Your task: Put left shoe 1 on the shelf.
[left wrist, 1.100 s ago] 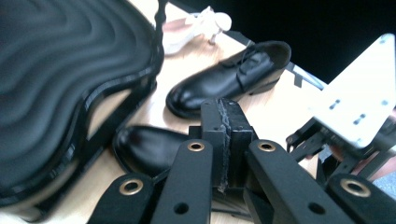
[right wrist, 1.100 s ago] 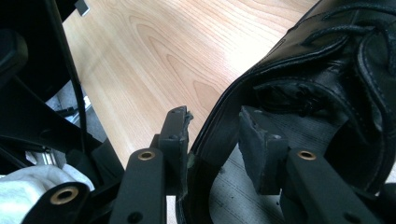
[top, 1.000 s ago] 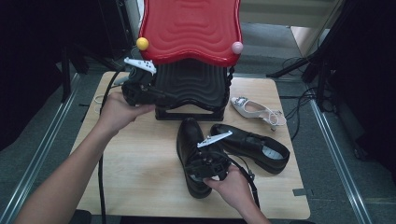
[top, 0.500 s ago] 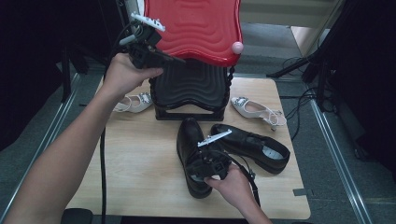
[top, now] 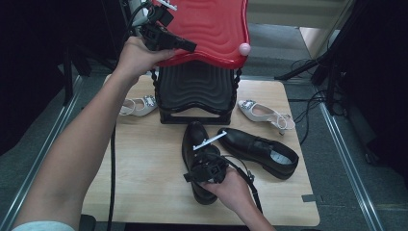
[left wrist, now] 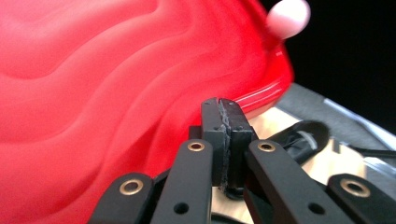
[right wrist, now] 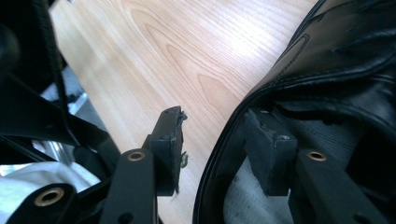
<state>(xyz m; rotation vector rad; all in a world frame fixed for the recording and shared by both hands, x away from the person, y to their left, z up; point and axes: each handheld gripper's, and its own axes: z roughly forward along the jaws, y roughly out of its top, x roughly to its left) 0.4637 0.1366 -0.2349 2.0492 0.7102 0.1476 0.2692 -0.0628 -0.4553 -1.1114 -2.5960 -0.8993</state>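
Rack: a black wavy-shelved shoe rack (top: 195, 89) stands at the far middle of the table (top: 144, 173); its lower tier looks bare as far as the high view shows.
Red top: a glossy red wavy shelf (top: 211, 29) sits above the black tier, with a pink ball knob (top: 245, 48) at its front right corner.
Left gripper: the left gripper (top: 190, 47) is held up at the red shelf's front left edge, jaws pressed together with nothing between them; in the left gripper view the closed tips (left wrist: 223, 116) lie just against the red surface.
Right gripper: the right gripper (top: 208, 168) rests over the near black shoe (top: 198, 144); its jaws have just been opening and now straddle the shoe's collar, one pad (right wrist: 268, 149) inside the shoe, the other (right wrist: 169, 140) outside above the wood, not pressing.
Second black shoe: its mate (top: 260, 151) lies just to the right, angled, toe towards the first.
White shoes: one white sandal (top: 137, 106) lies left of the rack, another (top: 264, 113) right of it.
Writing: none readable; the insole mark in the second black shoe is too small to tell.
Edges: bare wood lies at the near left of the table; a bit of tape (top: 308, 198) sits near the near right edge.
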